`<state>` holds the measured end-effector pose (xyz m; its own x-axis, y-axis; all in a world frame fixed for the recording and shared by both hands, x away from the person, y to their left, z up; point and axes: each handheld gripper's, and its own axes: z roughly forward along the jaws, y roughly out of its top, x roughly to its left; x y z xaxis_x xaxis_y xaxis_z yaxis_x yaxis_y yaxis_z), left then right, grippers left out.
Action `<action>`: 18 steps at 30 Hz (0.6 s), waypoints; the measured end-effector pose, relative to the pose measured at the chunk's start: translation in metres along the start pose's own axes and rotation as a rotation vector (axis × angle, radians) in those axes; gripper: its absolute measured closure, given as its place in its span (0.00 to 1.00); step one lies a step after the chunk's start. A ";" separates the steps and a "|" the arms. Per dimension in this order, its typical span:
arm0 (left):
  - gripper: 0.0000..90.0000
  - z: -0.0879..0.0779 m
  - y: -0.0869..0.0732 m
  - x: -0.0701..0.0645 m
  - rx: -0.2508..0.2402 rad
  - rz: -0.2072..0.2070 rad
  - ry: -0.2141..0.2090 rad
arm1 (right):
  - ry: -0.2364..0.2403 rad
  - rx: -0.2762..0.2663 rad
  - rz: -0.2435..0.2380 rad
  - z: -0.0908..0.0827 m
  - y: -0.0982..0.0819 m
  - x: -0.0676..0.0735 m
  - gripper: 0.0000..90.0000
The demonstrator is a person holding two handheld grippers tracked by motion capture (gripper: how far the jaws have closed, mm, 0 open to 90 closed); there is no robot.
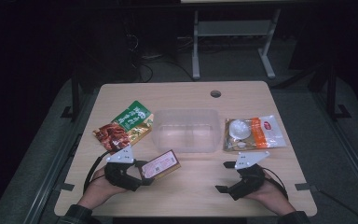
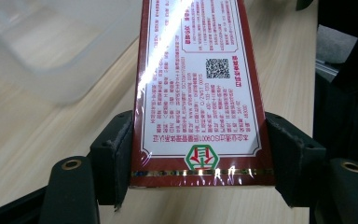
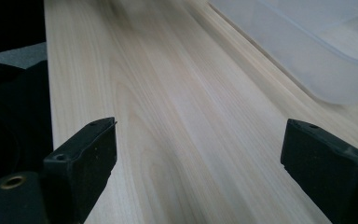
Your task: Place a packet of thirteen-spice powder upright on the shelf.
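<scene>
Far left on the pale wooden table (image 1: 186,186), a green and brown printed snack packet (image 1: 123,126) lies flat, tilted, just beyond the left hand. Down at the near edge, the left gripper (image 1: 142,173) is clamped on a flat red-bordered box wrapped in clear film (image 1: 161,164), and the box juts out to the right, toward the middle of the table. From the left gripper view you can see it plainly: the box (image 2: 198,93) sits between the two black jaws, both pads pressed against its long sides, white label and QR code facing up. It looks lifted off the wood, though from the high view I can't be sure.

Moving to the centre, a clear plastic rectangular tub (image 1: 186,129) stands just beyond the box, close to it and apart.

Right of the tub, an orange and clear plastic bag with something white inside (image 1: 254,133) lies flat. Nearer the person, the right gripper (image 1: 226,176) hovers low over bare wood, jaws spread wide with nothing between them; the right gripper view shows the tub (image 3: 307,46) off to one side.
</scene>
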<state>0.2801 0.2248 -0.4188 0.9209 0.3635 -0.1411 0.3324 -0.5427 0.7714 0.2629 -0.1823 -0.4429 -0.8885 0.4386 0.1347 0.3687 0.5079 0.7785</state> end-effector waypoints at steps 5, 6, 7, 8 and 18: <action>0.35 0.011 0.011 -0.001 -0.010 0.037 -0.030 | 0.046 -0.034 -0.012 0.001 0.008 -0.003 0.12; 0.35 0.013 0.012 -0.001 -0.015 0.042 -0.041 | 0.052 -0.041 -0.019 0.001 0.011 -0.003 0.12; 0.35 0.016 0.014 -0.001 -0.017 0.045 -0.050 | 0.060 -0.049 -0.030 0.001 0.013 -0.003 0.12; 0.35 0.018 0.015 -0.001 -0.014 0.053 -0.056 | 0.068 -0.056 -0.036 0.002 0.015 -0.003 0.12; 0.35 0.043 0.040 -0.002 -0.028 0.149 -0.119 | 0.197 -0.138 -0.096 0.012 0.038 -0.015 0.12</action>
<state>0.3004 0.1702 -0.4147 0.9776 0.1877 -0.0949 0.1861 -0.5621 0.8059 0.2938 -0.1611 -0.4229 -0.9587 0.2333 0.1628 0.2517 0.4284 0.8678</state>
